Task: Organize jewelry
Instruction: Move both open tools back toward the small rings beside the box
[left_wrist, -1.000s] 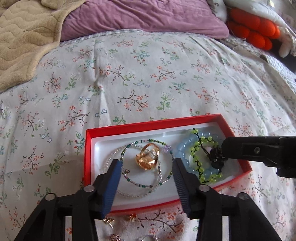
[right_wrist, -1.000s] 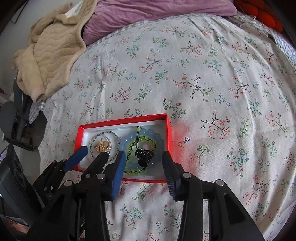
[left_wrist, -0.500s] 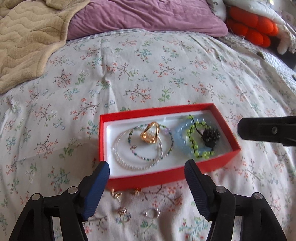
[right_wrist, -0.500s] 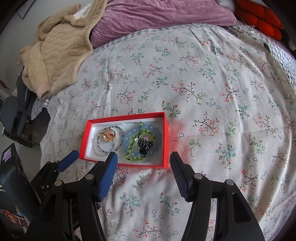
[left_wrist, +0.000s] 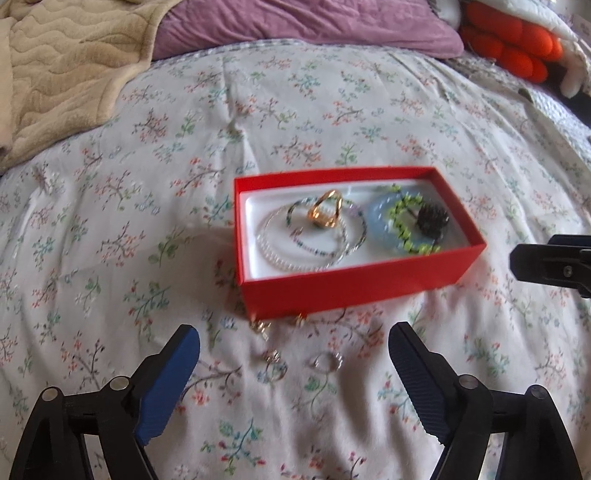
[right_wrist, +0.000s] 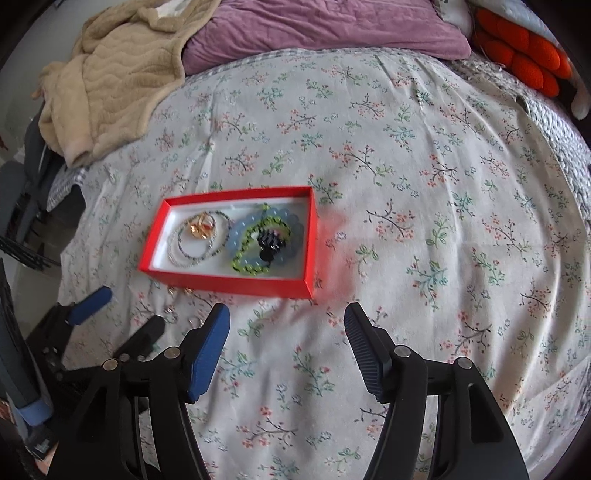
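Red box (left_wrist: 354, 284) on floral bedspread (left_wrist: 332, 110), holding bracelets (left_wrist: 310, 236), gold ring (left_wrist: 327, 214), black clip (left_wrist: 430, 219). Loose rings (left_wrist: 327, 362) on spread just before box. Left gripper (left_wrist: 295, 365) and right gripper (right_wrist: 286, 343) both empty, jaws just opening, now wide.

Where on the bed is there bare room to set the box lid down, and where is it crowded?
Free: the floral bedspread right of the red box, and the stretch between the box and the purple pillow. Crowded: the strip in front of the box, where small rings lie loose by the left gripper.
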